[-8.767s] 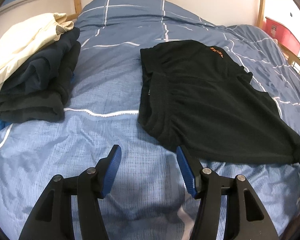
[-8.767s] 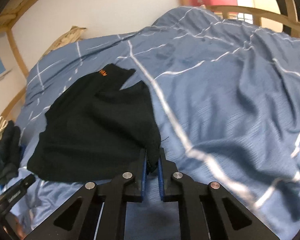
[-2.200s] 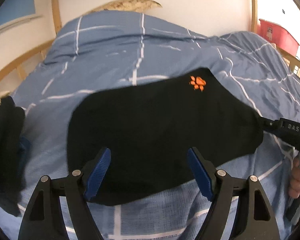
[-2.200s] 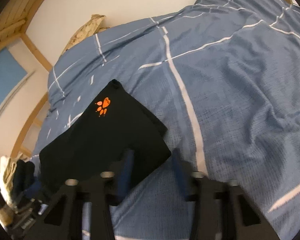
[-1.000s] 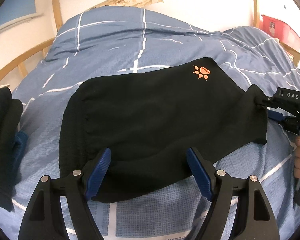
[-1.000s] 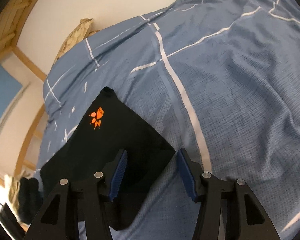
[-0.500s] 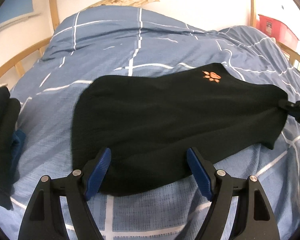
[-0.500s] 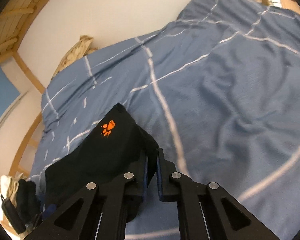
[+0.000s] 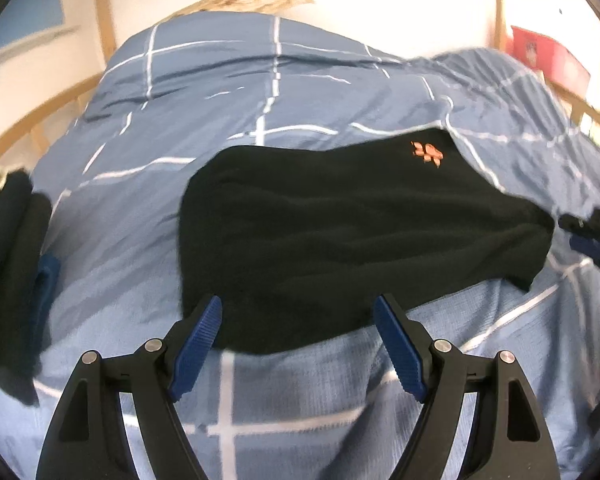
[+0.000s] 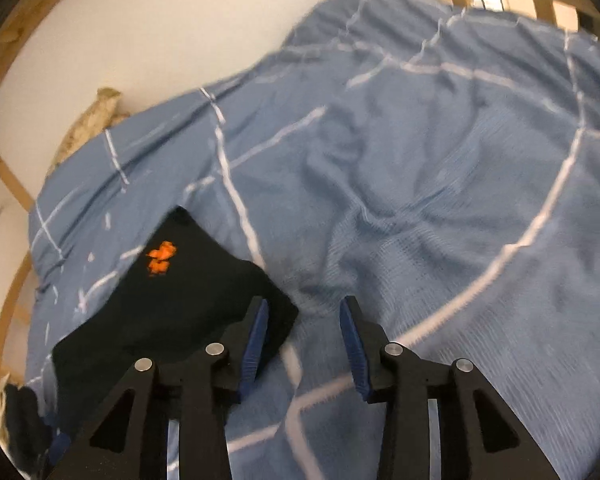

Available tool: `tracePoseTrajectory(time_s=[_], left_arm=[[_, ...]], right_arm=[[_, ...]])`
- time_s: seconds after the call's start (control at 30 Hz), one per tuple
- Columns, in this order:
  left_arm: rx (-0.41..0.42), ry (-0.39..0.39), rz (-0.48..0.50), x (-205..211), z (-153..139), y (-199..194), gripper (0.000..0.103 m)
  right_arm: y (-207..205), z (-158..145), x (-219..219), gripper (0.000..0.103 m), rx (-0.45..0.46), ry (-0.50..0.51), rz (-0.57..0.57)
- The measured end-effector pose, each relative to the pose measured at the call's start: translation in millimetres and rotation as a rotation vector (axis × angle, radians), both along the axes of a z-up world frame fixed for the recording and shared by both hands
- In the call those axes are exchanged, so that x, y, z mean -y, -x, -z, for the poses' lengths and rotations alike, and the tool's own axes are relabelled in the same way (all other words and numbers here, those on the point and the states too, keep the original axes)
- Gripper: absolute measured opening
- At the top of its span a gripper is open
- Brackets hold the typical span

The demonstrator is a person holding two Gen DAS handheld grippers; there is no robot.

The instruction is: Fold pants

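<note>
Lying flat on the blue checked duvet [image 9: 308, 100], the black pants [image 9: 340, 232] look folded into a compact rectangle, though blur hides the layers. Left gripper [image 9: 296, 344] hovers wide and empty; right gripper [image 10: 304, 340] is opening beside their corner, holding nothing
</note>
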State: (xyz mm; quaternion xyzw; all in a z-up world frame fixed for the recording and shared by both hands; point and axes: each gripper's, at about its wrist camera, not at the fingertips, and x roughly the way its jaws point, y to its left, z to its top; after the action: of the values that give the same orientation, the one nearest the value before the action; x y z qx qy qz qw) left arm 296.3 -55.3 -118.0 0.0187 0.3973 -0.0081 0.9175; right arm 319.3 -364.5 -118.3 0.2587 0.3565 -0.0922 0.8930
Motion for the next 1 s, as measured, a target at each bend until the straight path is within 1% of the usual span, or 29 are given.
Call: tracePoseTrajectory(time_s=[0.03,0.07,0.17,0.27,0.37,0.43,0.57,0.73,0.8,0.87,0.97,1.0], left_arm=[[0.001,0.018,-0.014,-5.4,-3.3,5.0,0.078],[0.004,0.030,-0.022,-9.1,-5.8,9.6,0.078],[0.011,0.041,-0.035,-18.3,-9.4,22.8,0.080],[0.005,0.034,-0.047,-25.7,-6.2,27.4,0.080],[-0.008,0.046,-0.069,-35.4,0.8,23.7,0.080],[-0.013,0.045,-0.091,-41.5,4.9,21.0,0.080],[-0.034,0.015,-0.099,-43.4,14.3,14.5,0.080],[-0.061,0.038,-0.116,-48.2,23.1,8.8,0.080],[-0.064,0.038,-0.122,-49.3,24.1,7.0,0.080],[-0.063,0.040,-0.123,-49.7,23.9,5.7,0.080],[-0.061,0.033,-0.124,-48.9,23.7,4.3,0.080],[-0.058,0.032,-0.122,-48.1,23.2,5.1,0.080]], right_arm=[[6.3,-5.0,-4.6,0.039,0.021,0.011,-0.028],[12.8,-10.2,-15.0,0.039,0.038,0.024,-0.082],[23.1,-13.3,-39.1,0.038,0.056,0.028,-0.233],[22.8,-6.9,-62.7,0.038,0.025,0.078,-0.358],[18.8,1.1,-74.1,0.038,-0.013,0.124,-0.418],[15.9,6.2,-75.5,0.038,-0.041,0.134,-0.430],[14.2,10.6,-84.3,0.038,-0.048,0.182,-0.463],[12.0,14.6,-90.6,0.035,-0.066,0.220,-0.479],[9.9,16.6,-91.3,0.029,-0.071,0.237,-0.478],[7.1,19.0,-91.3,0.025,-0.082,0.251,-0.481],[6.9,18.8,-91.8,0.009,-0.076,0.258,-0.494],[7.6,18.0,-92.8,0.009,-0.079,0.262,-0.499]])
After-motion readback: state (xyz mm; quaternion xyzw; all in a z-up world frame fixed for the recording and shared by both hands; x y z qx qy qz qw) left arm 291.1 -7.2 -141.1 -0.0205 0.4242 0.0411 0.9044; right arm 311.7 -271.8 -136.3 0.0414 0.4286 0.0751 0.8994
